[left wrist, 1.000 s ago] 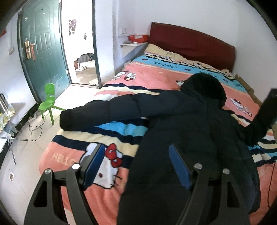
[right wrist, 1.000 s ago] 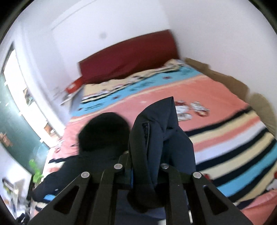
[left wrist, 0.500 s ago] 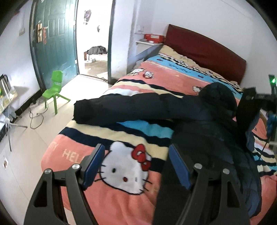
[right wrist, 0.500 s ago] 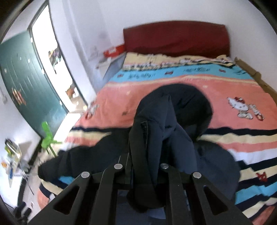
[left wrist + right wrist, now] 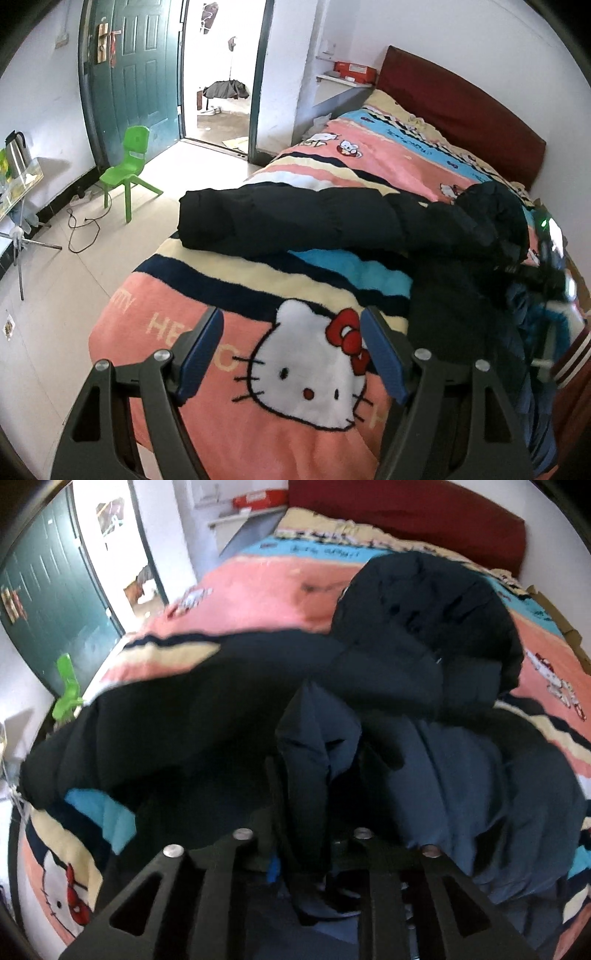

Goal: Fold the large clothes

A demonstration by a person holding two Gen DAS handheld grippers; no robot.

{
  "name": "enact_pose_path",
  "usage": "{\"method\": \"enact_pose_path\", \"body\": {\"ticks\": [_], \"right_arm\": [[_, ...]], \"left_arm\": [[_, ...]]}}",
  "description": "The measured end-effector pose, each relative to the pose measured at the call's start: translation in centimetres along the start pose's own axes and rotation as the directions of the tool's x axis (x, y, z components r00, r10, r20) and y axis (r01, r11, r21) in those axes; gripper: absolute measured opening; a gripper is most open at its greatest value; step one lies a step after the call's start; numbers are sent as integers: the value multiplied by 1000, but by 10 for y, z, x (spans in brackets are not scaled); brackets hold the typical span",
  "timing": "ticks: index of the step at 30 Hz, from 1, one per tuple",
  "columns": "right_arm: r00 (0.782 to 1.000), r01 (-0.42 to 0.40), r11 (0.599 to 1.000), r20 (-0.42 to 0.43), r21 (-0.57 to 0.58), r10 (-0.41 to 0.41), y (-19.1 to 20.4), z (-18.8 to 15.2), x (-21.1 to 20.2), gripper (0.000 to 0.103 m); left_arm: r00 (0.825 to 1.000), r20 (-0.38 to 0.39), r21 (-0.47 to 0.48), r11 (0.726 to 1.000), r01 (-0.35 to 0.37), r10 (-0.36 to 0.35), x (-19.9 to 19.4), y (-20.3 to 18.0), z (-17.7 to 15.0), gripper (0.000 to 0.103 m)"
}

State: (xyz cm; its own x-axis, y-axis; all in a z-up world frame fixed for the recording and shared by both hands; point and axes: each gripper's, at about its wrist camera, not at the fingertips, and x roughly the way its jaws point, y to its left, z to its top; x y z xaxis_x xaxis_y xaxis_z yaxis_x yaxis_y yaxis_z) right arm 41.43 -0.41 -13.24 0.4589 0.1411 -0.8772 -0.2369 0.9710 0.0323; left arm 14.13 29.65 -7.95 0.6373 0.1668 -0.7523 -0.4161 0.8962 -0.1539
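Now, right gripper point(image 5: 314, 812): clamps the coat's point(image 5: 461, 236) sleeve point(image 5: 317, 760).
Left gripper point(image 5: 291, 354): open, empty.
Advice: lay sleeve flat toward 9 o'clock, across the coat.

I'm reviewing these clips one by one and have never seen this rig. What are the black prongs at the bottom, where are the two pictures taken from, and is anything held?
The prongs are two-finger grippers, one in each of a person's hands, each with a camera looking along its fingers. The left view shows the left gripper open and empty above a cartoon-cat blanket on a bed. A dark padded coat lies there, one sleeve stretched out. In the right view, the right gripper is shut on a fold of that coat. A green chair stands by the door.
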Motion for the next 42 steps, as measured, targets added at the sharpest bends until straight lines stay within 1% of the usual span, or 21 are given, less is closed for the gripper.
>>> {"method": "enact_pose_path", "body": {"ticks": [2, 4, 6, 8, 11, 14, 17, 18, 21, 24, 27, 31, 32, 34, 36, 37, 38, 39, 40, 42], "right_arm": [[1000, -19, 1000, -6, -12, 19, 5, -3, 1, 48], [999, -35, 999, 6, -27, 35, 11, -7, -5, 58], [997, -70, 997, 30, -43, 71, 16, -8, -18, 59], [993, -100, 993, 55, -55, 103, 19, -8, -32, 60], [987, -117, 991, 99, -67, 123, 8, -9, -58, 60], [986, -97, 994, 135, -46, 102, -28, -12, -83, 61], [986, -22, 999, 164, -26, 26, -67, -11, -97, 62], [985, 16, 1000, 171, -11, -14, -90, -13, -101, 62], [981, 79, 995, 171, 57, -87, -148, -18, -106, 63], [974, 135, 985, 166, 112, -152, -199, -23, -102, 64], [970, 165, 974, 153, 156, -189, -240, -29, -90, 67], [970, 178, 966, 131, 188, -205, -271, -33, -63, 67], [971, 176, 966, 126, 192, -202, -273, -33, -58, 67], [976, 161, 966, 111, 200, -186, -277, -40, -43, 67], [981, 148, 969, 97, 197, -169, -280, -47, -32, 69], [983, 142, 971, 91, 193, -162, -281, -52, -24, 72], [983, 139, 971, 88, 193, -159, -282, -55, -21, 76], [985, 133, 972, 81, 195, -151, -283, -59, -16, 78], [987, 126, 972, 76, 199, -143, -284, -61, -13, 80], [987, 131, 969, 62, 211, -147, -287, -63, -10, 81]], "left_arm": [[1000, 15, 15, 1000, 0, 0, -3, -6, 3, 75], [999, 35, 25, 1000, 4, -5, -8, -14, 7, 75], [999, 41, 39, 999, 23, -24, -11, -25, 11, 75], [999, 34, 84, 996, 37, -40, -14, -43, 15, 75], [998, 34, 131, 990, 45, -50, -14, -72, 19, 75], [996, 31, 171, 982, 76, -82, -10, -111, 22, 75], [993, 23, 211, 971, 111, -119, -1, -155, 23, 75], [992, 16, 223, 967, 122, -128, 3, -170, 23, 75], [987, -8, 259, 953, 156, -159, 24, -220, 24, 75], [984, -23, 293, 940, 174, -175, 50, -269, 24, 75], [981, -45, 322, 926, 195, -191, 81, -314, 24, 75], [982, -76, 353, 916, 190, -174, 129, -358, 23, 75], [983, -84, 354, 917, 184, -164, 140, -362, 22, 75], [987, -109, 351, 924, 150, -119, 165, -365, 17, 75], [984, -155, 333, 934, 131, -83, 190, -354, 9, 76], [978, -192, 299, 944, 139, -83, 202, -344, 6, 77], [971, -216, 265, 951, 160, -103, 207, -335, 4, 77], [963, -236, 224, 957, 185, -131, 209, -324, 4, 77], [959, -241, 200, 959, 200, -149, 209, -318, 6, 77], [966, -214, 211, 959, 190, -144, 198, -309, 9, 77]]}}
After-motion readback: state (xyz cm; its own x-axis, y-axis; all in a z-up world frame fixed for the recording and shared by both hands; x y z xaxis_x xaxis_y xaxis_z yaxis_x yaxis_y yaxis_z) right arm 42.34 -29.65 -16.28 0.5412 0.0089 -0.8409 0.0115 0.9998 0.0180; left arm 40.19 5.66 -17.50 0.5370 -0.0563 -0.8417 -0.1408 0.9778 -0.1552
